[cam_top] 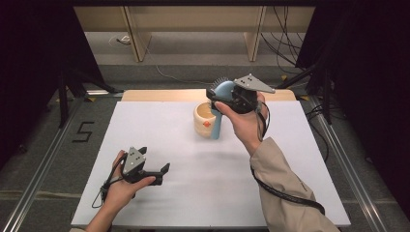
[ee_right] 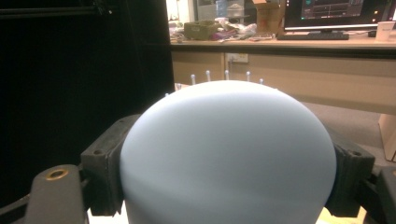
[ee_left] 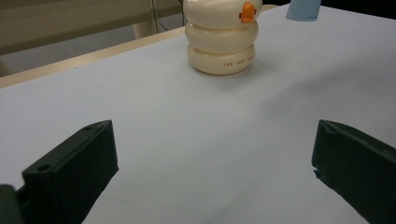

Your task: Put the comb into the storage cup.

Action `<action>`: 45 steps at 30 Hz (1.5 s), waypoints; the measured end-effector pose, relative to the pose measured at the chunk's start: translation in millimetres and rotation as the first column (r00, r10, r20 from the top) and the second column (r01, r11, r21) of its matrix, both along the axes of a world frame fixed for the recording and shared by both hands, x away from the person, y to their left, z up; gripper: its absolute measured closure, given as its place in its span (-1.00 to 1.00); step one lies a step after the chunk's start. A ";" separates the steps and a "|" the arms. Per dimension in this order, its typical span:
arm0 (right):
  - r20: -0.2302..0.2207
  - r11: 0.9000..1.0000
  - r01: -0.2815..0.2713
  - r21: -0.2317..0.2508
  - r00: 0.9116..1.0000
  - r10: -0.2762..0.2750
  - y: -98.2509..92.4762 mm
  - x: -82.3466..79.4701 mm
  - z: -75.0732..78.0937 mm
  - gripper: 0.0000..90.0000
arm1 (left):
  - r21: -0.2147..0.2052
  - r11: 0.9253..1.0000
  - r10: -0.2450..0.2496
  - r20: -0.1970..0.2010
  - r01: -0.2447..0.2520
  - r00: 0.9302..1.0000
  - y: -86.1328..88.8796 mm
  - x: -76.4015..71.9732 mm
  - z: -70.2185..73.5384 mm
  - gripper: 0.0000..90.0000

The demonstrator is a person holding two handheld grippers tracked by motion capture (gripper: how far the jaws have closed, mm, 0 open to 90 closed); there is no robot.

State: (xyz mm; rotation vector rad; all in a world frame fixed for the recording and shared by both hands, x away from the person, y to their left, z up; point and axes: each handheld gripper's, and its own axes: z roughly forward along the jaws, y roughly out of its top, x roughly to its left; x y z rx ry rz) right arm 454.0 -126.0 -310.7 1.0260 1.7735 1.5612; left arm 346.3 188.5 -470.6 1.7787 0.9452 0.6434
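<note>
A blue hairbrush [cam_top: 218,104] hangs upright, its bristled head up and its handle down beside a cream ringed cup [cam_top: 203,121]. My right gripper [cam_top: 218,93] is raised over the table's far middle, shut on the brush's rounded head [ee_right: 229,154], with black pads [ee_right: 105,163] pressed against both sides. In the left gripper view the cup [ee_left: 222,42] shows an orange mark, and the handle's tip [ee_left: 303,9] sits just right of it. My left gripper [cam_top: 155,162] rests low at the front left, open [ee_left: 215,154], with only bare table between its jaws.
A white sheet covers the table [cam_top: 193,193], with a wooden edge [cam_top: 154,95] at the back. Metal rails [cam_top: 43,164] run along both sides, black stands [cam_top: 63,96] rise at the back corners, and cables [cam_top: 285,43] lie on the floor behind.
</note>
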 end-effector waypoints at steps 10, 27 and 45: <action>0.011 1.000 0.009 0.011 1.000 -0.010 -1.0 3.0 2.9 -0.55 | -0.001 1.000 -0.001 -0.001 0.001 1.000 0.0 0.2 -0.3 -1.00; 0.019 1.000 0.021 0.021 1.000 -0.022 0.9 6.3 4.6 -0.55 | -0.003 1.000 -0.001 0.000 0.001 1.000 -0.4 0.3 -0.5 -1.00; 0.033 0.999 0.037 0.032 0.999 -0.038 0.3 10.5 10.7 -0.55 | -0.006 1.000 0.003 0.004 -0.003 1.000 -0.2 0.1 0.6 -1.00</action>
